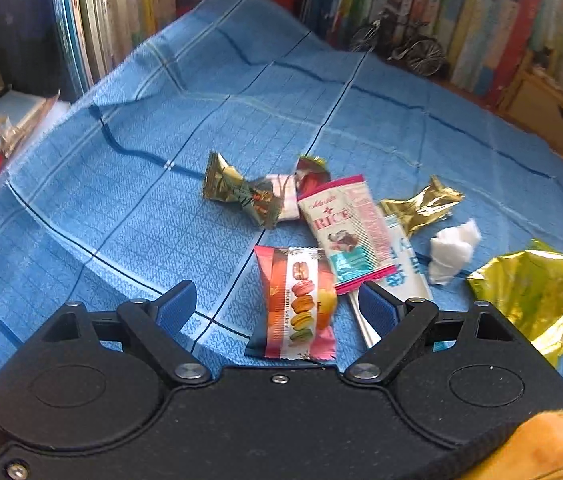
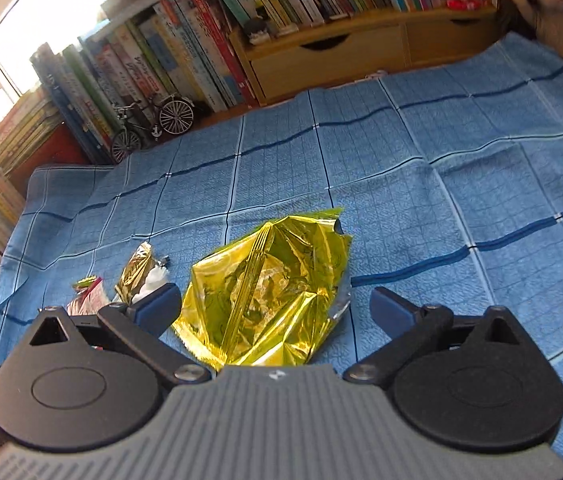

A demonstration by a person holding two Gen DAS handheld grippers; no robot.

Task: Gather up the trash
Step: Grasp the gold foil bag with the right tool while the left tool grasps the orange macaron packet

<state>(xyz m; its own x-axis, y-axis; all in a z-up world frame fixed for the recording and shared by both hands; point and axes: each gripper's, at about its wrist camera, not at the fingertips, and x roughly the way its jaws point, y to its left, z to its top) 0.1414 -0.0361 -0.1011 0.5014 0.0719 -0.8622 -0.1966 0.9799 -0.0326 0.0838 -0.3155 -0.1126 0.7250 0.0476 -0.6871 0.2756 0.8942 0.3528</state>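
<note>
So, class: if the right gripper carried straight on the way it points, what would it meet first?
Most likely the crumpled gold foil bag, lying on the blue checked cloth between its open jaws; depth is uncertain.

Open cloth on the right, litter crowded on the left

The blue checked cloth (image 2: 461,200) lies bare beyond and right of the yellow foil bag (image 2: 265,292). Wrappers bunch together beside the macaron wrapper (image 1: 295,312). Books (image 2: 185,52) and a model bicycle (image 2: 153,124) wall the far edge.
</note>
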